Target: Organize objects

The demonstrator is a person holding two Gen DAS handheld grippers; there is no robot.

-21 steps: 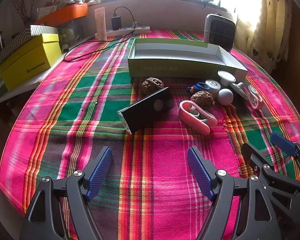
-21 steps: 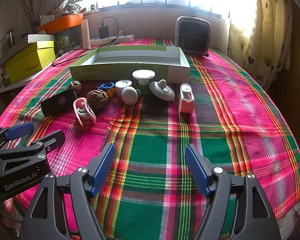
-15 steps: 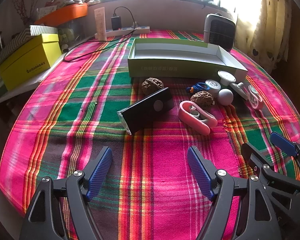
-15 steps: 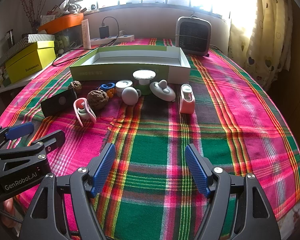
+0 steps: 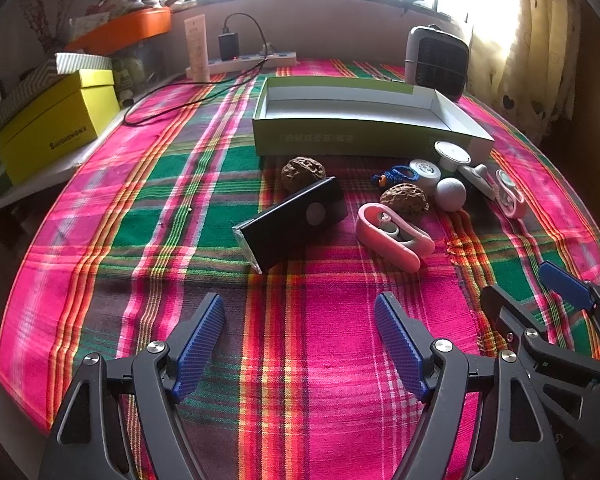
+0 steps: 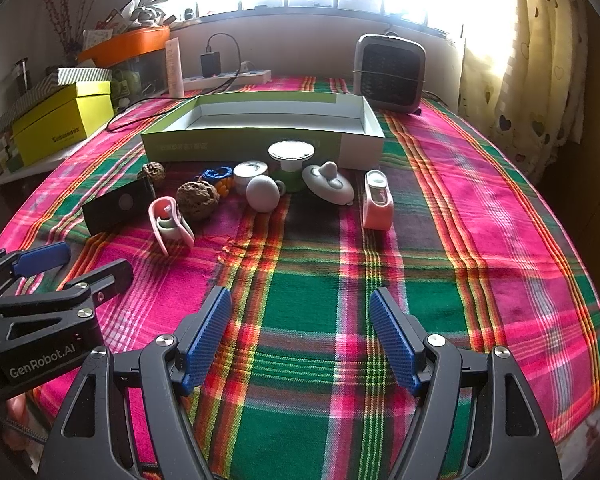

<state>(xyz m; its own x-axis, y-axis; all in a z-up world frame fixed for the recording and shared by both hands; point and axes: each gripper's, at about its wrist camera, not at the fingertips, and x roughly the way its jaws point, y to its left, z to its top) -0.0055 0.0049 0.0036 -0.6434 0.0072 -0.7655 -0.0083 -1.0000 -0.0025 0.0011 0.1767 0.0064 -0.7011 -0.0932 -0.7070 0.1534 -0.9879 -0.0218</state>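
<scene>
Over plaid cloth (image 5: 300, 360), left claw (image 5: 300, 344) and right claw (image 6: 300, 340) tilt downward, released.

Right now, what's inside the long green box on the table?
The green box looks empty: only its white inner walls and part of the floor show. Its near wall hides the front strip of the floor, so something flat there could go unseen.

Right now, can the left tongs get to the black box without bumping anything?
Probably yes. The left tongs are open and empty, and only bare tablecloth lies between them and the black box. A walnut sits just behind the box, so reaching too far could nudge it.
</scene>
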